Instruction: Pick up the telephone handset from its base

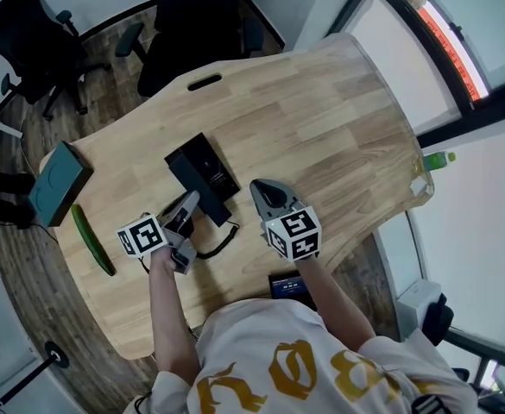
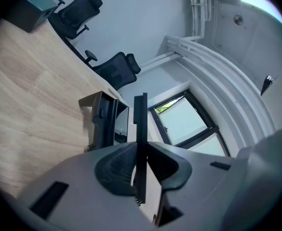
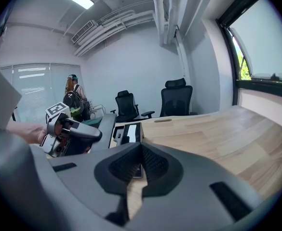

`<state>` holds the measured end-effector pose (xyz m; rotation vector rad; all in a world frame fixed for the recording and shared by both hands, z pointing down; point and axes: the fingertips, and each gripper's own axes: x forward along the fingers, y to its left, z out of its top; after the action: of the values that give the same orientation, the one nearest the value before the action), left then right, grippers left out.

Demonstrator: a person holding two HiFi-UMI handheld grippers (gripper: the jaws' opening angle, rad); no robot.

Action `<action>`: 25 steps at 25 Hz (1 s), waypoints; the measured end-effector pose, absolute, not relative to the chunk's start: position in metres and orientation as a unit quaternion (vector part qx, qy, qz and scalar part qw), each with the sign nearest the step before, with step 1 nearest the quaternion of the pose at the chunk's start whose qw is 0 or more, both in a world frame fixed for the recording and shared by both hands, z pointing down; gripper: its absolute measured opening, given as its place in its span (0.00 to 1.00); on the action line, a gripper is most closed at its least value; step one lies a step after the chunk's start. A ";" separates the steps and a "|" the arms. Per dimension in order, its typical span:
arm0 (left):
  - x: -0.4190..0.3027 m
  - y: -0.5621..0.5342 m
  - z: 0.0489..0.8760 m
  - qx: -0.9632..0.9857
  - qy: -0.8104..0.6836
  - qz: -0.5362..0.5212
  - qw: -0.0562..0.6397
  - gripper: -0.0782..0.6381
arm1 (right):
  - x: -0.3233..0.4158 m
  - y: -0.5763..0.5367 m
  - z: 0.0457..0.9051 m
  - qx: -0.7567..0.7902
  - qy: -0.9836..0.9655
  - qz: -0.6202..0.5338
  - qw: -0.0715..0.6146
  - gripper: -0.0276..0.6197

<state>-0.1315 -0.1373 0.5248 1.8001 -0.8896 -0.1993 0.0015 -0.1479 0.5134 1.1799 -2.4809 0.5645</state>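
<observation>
The black telephone base (image 1: 207, 164) lies mid-table. Its handset (image 1: 205, 200) shows as a long black bar along the base's near side. My left gripper (image 1: 186, 207) is shut on it. In the left gripper view the handset (image 2: 140, 138) stands edge-on, clamped between the jaws, with the base (image 2: 104, 121) just beyond. A coiled cord (image 1: 220, 243) trails from the handset towards me. My right gripper (image 1: 265, 191) hovers to the right of the base, shut and empty. The right gripper view shows the base (image 3: 126, 133) and the left gripper (image 3: 81, 132) to its left.
A teal box (image 1: 58, 184) and a long green object (image 1: 92, 240) sit at the table's left edge. A green bottle (image 1: 438, 159) stands past the right edge. A dark device (image 1: 287, 285) lies at the near edge. Office chairs (image 1: 192, 24) stand behind the table, and a person (image 3: 73, 97) is farther back.
</observation>
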 end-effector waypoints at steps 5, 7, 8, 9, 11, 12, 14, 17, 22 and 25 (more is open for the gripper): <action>-0.130 -0.128 0.510 0.764 -0.373 -0.085 0.520 0.21 | 0.004 -0.142 0.499 0.421 -0.875 0.184 0.155 0.05; -0.127 -0.123 0.503 0.770 -0.369 -0.083 0.513 0.21 | 0.004 -0.138 0.493 0.423 -0.876 0.179 0.149 0.05; -0.126 -0.120 0.499 0.773 -0.367 -0.083 0.510 0.21 | 0.004 -0.136 0.491 0.423 -0.876 0.177 0.146 0.05; -0.126 -0.117 0.496 0.776 -0.366 -0.083 0.507 0.21 | 0.003 -0.134 0.488 0.424 -0.877 0.176 0.142 0.05; -0.124 -0.111 0.489 0.780 -0.364 -0.084 0.502 0.21 | 0.002 -0.129 0.483 0.424 -0.878 0.176 0.134 0.05; -0.122 -0.108 0.485 0.783 -0.362 -0.085 0.500 0.21 | 0.002 -0.127 0.480 0.424 -0.879 0.177 0.131 0.05; -0.120 -0.102 0.480 0.787 -0.358 -0.084 0.495 0.21 | 0.002 -0.121 0.476 0.423 -0.880 0.174 0.127 0.05; -0.118 -0.090 0.474 0.792 -0.354 -0.084 0.491 0.21 | 0.003 -0.113 0.472 0.422 -0.881 0.170 0.126 0.05; -0.120 -0.074 0.460 0.801 -0.349 -0.090 0.478 0.21 | 0.005 -0.105 0.457 0.425 -0.884 0.156 0.114 0.05; -0.122 -0.066 0.457 0.807 -0.356 -0.079 0.464 0.21 | 0.007 -0.098 0.454 0.424 -0.885 0.150 0.116 0.05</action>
<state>-0.1223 -0.0662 0.4572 1.9828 -0.8741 -0.1948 0.0069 -0.0984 0.4543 1.2421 -2.5932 0.4402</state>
